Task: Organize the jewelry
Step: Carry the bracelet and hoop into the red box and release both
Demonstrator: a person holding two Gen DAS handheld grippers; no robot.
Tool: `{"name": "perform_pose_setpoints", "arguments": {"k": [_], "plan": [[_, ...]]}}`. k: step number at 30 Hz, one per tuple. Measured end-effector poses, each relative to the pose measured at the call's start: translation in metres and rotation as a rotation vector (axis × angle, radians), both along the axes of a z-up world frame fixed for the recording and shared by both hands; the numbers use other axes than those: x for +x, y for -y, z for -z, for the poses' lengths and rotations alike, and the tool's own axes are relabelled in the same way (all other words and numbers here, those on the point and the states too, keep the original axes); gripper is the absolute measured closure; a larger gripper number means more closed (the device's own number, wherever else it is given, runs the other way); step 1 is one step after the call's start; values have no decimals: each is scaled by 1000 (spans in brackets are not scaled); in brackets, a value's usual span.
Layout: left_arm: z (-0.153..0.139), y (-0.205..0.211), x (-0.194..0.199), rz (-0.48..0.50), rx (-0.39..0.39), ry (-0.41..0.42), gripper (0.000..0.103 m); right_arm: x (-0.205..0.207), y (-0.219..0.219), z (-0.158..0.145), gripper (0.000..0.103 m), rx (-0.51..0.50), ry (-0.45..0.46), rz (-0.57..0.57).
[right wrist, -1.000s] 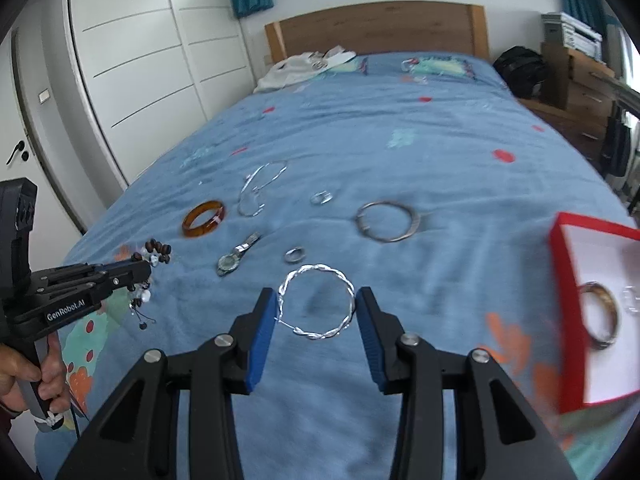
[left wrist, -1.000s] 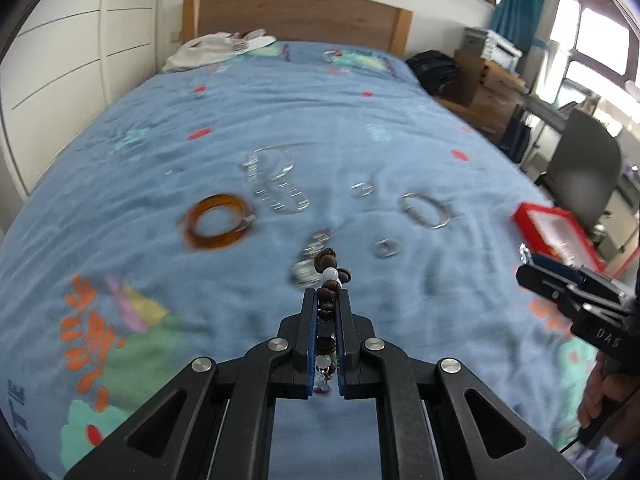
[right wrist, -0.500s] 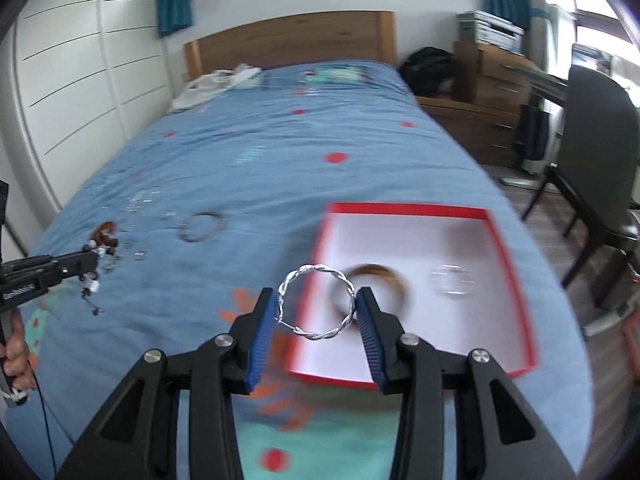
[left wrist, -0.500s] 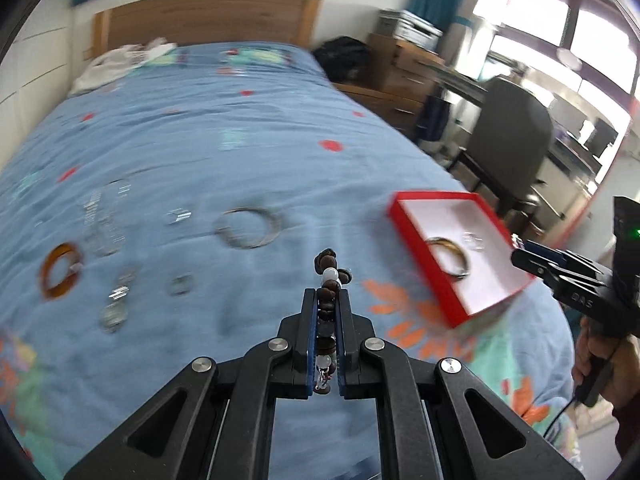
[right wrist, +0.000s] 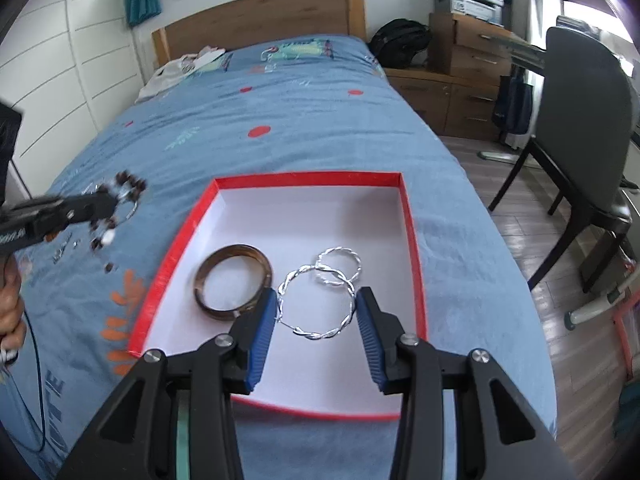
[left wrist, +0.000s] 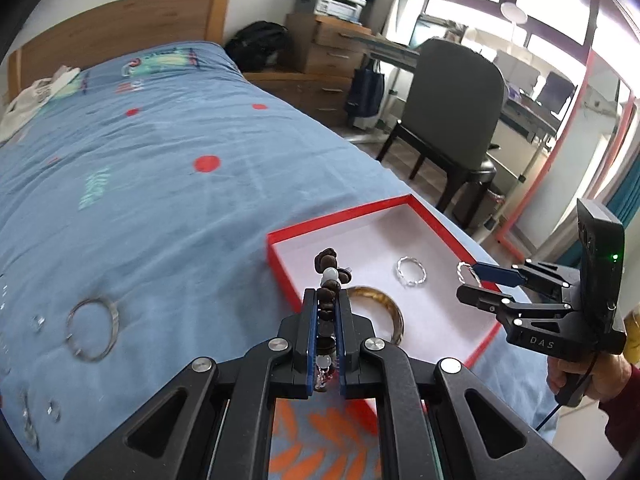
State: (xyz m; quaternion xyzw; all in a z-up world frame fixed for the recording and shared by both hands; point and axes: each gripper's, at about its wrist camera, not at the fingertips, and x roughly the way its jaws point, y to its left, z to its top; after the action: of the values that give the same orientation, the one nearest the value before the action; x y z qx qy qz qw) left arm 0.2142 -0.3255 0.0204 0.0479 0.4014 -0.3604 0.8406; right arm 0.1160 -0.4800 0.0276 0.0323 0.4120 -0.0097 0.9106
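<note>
A red box (right wrist: 409, 236) with a white inside lies on the blue bed; it also shows in the left wrist view (left wrist: 344, 214). In it lie a brown bangle (right wrist: 234, 282) and a small twisted silver ring (right wrist: 339, 266). My right gripper (right wrist: 316, 312) is shut on a larger twisted silver bracelet (right wrist: 318, 304), held flat between the pads above the box. My left gripper (left wrist: 325, 312) is shut on a brown bead bracelet (left wrist: 330, 270) with white beads, near the box's left rim. Seen from the right, the beads (right wrist: 120, 204) dangle left of the box.
Loose jewelry stays on the bedspread to the left: a silver bangle (left wrist: 93, 330) and small rings (left wrist: 38, 322). A dark chair (right wrist: 584, 120) and wooden drawers (right wrist: 464, 64) stand right of the bed. White clothing (right wrist: 180, 70) lies by the headboard.
Both grippers have swung right from the loose jewelry to the red box. The right one now holds its bracelet over the box's inside; the left has come up to the box's edge.
</note>
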Motion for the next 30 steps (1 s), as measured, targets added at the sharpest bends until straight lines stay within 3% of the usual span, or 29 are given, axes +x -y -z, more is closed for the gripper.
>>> {"name": "perform_pose_setpoints", "arguments": {"k": [18,30], "plan": [[47,74,54,67,101,-59,95,116,30,22,64,-107,-122,-347],[71,85,65,47,168,-106,93,133,21,50,63,-148,-214,-461]]}}
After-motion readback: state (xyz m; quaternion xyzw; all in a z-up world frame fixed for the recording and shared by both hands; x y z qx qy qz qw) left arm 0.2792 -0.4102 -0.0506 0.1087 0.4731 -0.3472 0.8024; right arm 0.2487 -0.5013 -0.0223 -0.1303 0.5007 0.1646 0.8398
